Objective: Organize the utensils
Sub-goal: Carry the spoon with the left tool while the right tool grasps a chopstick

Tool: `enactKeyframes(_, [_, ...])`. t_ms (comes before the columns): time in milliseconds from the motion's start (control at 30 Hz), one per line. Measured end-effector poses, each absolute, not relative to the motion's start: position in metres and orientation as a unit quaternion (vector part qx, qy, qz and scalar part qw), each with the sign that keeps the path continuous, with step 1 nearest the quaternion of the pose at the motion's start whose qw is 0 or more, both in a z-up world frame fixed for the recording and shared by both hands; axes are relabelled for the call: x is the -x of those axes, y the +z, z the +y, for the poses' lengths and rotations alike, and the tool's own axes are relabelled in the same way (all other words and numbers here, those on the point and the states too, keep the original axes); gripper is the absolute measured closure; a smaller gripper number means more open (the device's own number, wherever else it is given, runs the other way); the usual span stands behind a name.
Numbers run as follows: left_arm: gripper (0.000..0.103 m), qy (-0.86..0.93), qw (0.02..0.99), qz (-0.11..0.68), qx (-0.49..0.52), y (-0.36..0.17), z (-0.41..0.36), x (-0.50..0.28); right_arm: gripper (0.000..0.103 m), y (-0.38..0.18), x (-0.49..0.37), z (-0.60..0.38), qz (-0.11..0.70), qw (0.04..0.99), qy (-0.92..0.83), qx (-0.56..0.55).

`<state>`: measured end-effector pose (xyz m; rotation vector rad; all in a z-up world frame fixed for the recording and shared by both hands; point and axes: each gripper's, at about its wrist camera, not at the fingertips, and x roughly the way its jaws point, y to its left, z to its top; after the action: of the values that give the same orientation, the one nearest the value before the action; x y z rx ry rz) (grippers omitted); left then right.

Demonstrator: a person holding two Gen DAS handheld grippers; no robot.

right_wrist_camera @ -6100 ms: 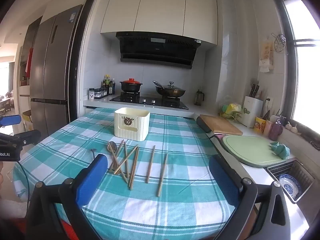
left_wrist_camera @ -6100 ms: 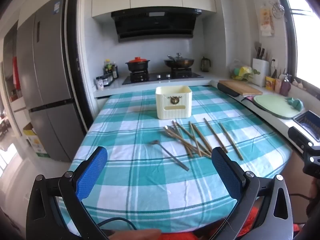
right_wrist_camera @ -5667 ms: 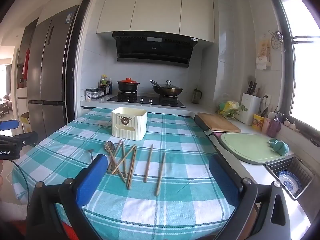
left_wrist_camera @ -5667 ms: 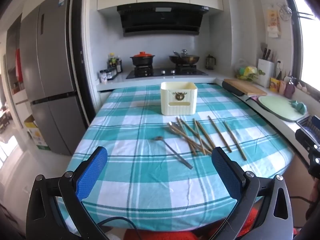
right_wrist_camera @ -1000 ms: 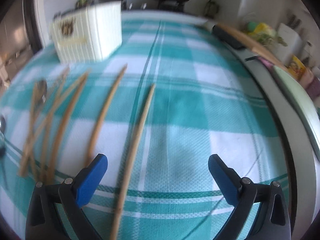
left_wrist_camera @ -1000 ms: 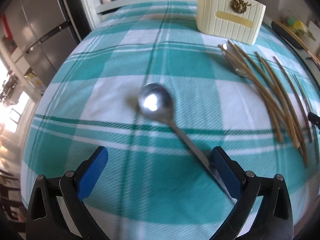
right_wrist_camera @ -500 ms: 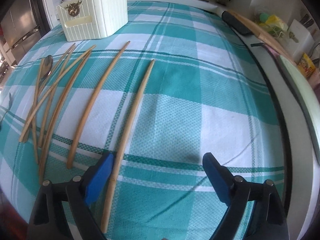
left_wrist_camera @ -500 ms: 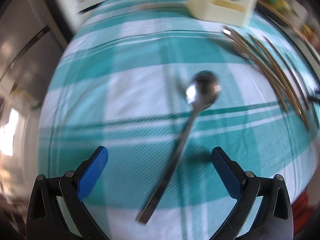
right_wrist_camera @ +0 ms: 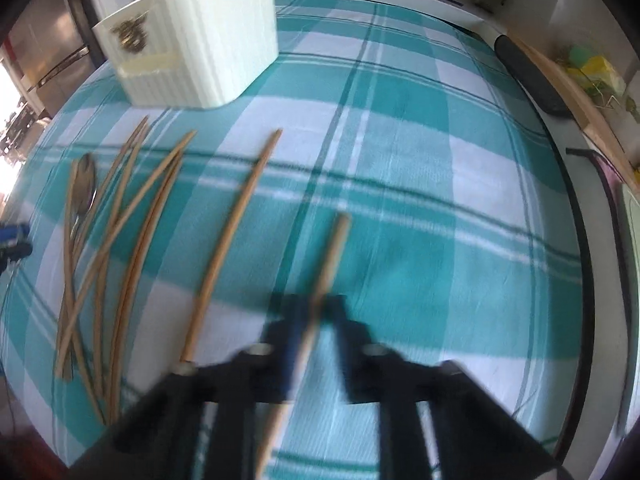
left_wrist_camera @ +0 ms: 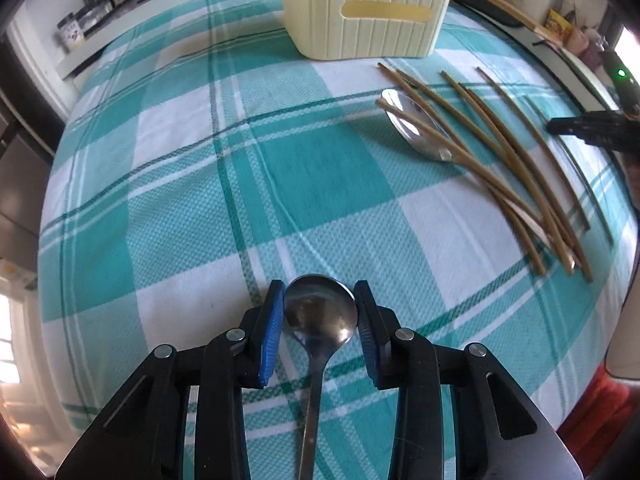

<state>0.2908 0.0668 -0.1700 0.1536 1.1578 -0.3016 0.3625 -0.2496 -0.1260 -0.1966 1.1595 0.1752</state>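
Note:
My left gripper [left_wrist_camera: 319, 312] is shut on the bowl of a steel spoon [left_wrist_camera: 320, 316]; the handle runs back under the gripper. My right gripper [right_wrist_camera: 310, 320] is shut on a wooden chopstick [right_wrist_camera: 330, 256] whose tip points away over the cloth; this view is blurred. A cream utensil holder [left_wrist_camera: 368, 4] stands at the far side of the table and also shows in the right wrist view [right_wrist_camera: 192, 44]. Several more chopsticks [left_wrist_camera: 500, 152] lie fanned to its right over a second spoon [left_wrist_camera: 416, 128]; they show in the right wrist view too [right_wrist_camera: 132, 232].
The table carries a teal and white checked cloth [left_wrist_camera: 200, 160]. A counter with a wooden board [right_wrist_camera: 572, 92] runs along the right. Jars [left_wrist_camera: 76, 28] stand on the far counter. The right gripper shows at the edge of the left wrist view [left_wrist_camera: 592, 128].
Both grippers have closed: the left one on the spoon's bowl, the right one on the rightmost chopstick. Both were open half a second ago.

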Motion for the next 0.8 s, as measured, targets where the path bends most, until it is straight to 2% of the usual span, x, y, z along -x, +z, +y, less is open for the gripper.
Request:
enactKeyframes(133, [0.068,-0.129,0.839,0.526,-0.053,-0.160,0.077,-0.288,0.096,-0.115,-0.366,-0.255,0.534,0.840,0.083,0.054])
enactKeyframes(400, [0.069,-0.129,0.885,0.447,-0.014,-0.092,0.098,-0.252,0.096,-0.025,-0.313,-0.252,0.431,0.894,0.118,0.026])
enactKeyframes(633, [0.070,-0.141,0.912,0.385,0.021,-0.025,0.112,-0.253,0.096,0.045,-0.295,-0.243,0.354,0.926,0.127,0.033])
enactKeyframes(667, [0.074,-0.147,0.914,0.378,0.028,-0.014,0.113,-0.256,0.096,0.055,-0.297,-0.241,0.341,0.931,0.129,0.032])
enactKeyframes(700, [0.085,-0.158,0.914,0.372,0.039,-0.002,0.114,-0.263,0.096,0.064,-0.300,-0.238,0.329,0.935,0.130,0.032])
enactKeyframes(767, [0.096,-0.173,0.915,0.360,0.060,0.025,0.116,-0.282,0.096,0.086,-0.310,-0.230,0.300,0.944,0.131,0.034])
enactKeyframes(800, [0.097,-0.174,0.918,0.350,0.063,0.037,0.116,-0.291,0.096,0.094,-0.316,-0.227,0.290,0.947,0.132,0.033])
